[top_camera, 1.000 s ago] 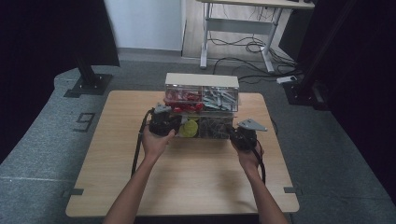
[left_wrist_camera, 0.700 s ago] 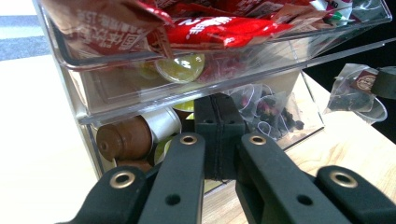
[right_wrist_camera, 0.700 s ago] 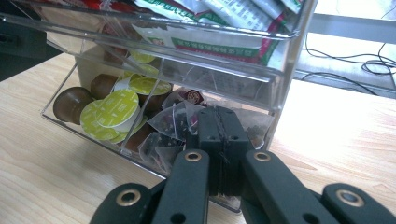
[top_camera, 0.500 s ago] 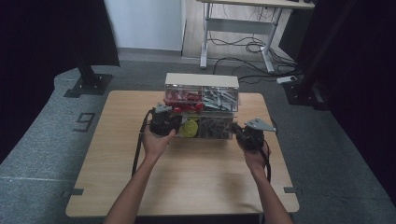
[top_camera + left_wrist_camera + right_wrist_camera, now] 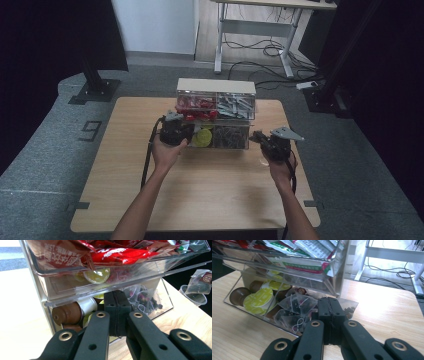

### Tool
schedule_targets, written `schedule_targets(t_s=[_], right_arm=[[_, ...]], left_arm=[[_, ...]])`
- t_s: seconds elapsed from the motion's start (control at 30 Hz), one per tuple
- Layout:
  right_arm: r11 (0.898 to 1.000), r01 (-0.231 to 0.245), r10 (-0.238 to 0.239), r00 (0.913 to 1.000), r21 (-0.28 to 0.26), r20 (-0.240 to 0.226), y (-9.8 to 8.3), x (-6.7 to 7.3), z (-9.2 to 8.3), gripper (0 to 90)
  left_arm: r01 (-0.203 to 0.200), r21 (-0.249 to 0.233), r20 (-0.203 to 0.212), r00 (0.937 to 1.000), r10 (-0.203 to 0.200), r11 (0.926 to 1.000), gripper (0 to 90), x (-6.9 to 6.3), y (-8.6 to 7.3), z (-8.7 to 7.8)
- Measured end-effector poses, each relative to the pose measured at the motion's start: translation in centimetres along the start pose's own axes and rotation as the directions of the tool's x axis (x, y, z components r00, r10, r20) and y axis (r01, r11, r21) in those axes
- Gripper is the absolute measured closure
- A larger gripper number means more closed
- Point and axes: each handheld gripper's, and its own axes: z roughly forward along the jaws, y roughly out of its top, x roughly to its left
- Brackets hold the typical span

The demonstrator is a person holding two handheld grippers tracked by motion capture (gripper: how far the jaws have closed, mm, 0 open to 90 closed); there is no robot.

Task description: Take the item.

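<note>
The right gripper [image 5: 261, 137] has its two black jaws pressed flat together, and a clear tea bag [image 5: 348, 307] with dark contents sits right at their tips; whether the bag is pinched between them cannot be told. In the high view this gripper sits just off the right end of the clear drawer organiser [image 5: 216, 112], near its lower tier, with a small clear plastic cup [image 5: 263, 159] on the table [image 5: 210, 195] just in front of it. In the left gripper view a tea bag [image 5: 202, 282] hangs just above that cup [image 5: 194, 296].

The left gripper [image 5: 187, 131] is at the front left of the organiser, jaws pressed together with nothing seen between them, their tips against the open lower drawer [image 5: 163, 298].

That lower drawer holds brown coffee capsules [image 5: 67, 313] with yellow-green lids [image 5: 260, 298] on its left side and more mesh tea bags [image 5: 298, 302] on its right. The upper drawer, above it, carries red sachets [image 5: 122, 253] on the left and white and green printed sachets [image 5: 310, 247] on the right. A white lid tops the organiser.
</note>
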Motion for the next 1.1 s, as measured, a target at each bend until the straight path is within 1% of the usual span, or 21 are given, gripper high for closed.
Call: schedule_targets(t_s=[0.2,0.5,0.67,1.1], right_arm=[[1.000,-0.012,0.012,0.9999,-0.002,0.013,-0.2,-0.7,-0.4,89.2],[1.000,-0.017,0.017,0.9995,-0.007,0.025,-0.2,-1.4,-0.8,89.2],[1.000,-0.028,0.029,0.9991,-0.013,0.032,-0.2,-1.9,-1.1,89.2],[0.999,-0.037,0.038,0.9976,-0.014,0.058,-0.4,-3.0,-1.7,89.2]], left_arm=[[0.000,0.002,0.000,1.0000,0.000,1.0000,90.0,0.0,0.0,0.0],[0.004,0.001,0.004,1.0000,-0.004,1.0000,90.0,0.1,0.0,0.0],[0.004,0.000,0.004,1.0000,-0.004,1.0000,89.9,0.1,0.0,0.0],[0.001,0.004,0.002,1.0000,-0.001,1.0000,89.9,0.0,0.0,0.0]])
